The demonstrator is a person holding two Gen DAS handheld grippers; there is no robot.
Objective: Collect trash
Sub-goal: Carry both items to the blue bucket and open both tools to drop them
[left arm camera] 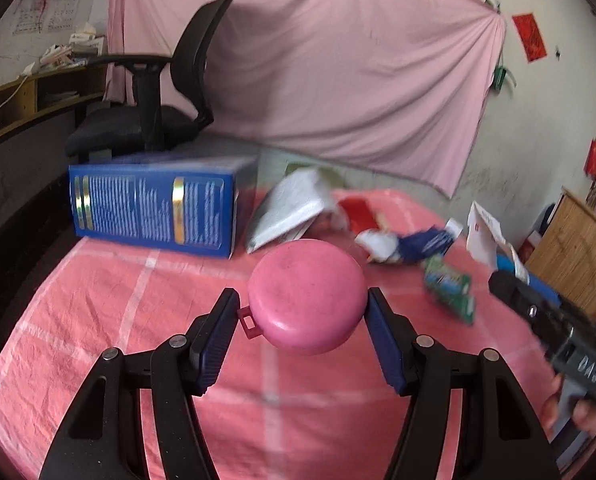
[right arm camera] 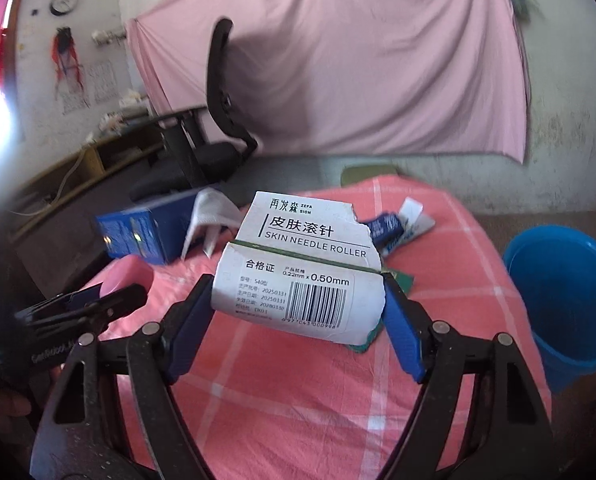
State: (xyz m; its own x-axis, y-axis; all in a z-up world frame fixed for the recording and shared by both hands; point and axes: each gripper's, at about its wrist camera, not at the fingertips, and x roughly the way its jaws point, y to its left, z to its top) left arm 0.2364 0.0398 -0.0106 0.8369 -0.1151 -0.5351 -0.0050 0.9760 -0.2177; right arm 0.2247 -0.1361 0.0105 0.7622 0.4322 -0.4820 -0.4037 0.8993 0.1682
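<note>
The left gripper (left arm camera: 302,312) has its fingers clamped on a round pink lid (left arm camera: 307,296), lifted off the bench (left arm camera: 98,300). The right gripper (right arm camera: 298,308) pinches a torn white box (right arm camera: 298,280) at its edges; the card could buckle and slip. Beyond lie 1 blue box (left arm camera: 150,208), wrappers (left arm camera: 409,244), and a blue bucket (right arm camera: 569,300) at the bench's right edge.

Pink sheet (right arm camera: 337,60) hung across a stained white wall (right arm camera: 565,128). Black office chair (left arm camera: 166,92) in front of it; wooden shelf (left arm camera: 26,96) left of the chair. Clock (right arm camera: 63,1) upper left of the sheet. Wooden cabinet (left arm camera: 569,256) far right. Glare at left.
</note>
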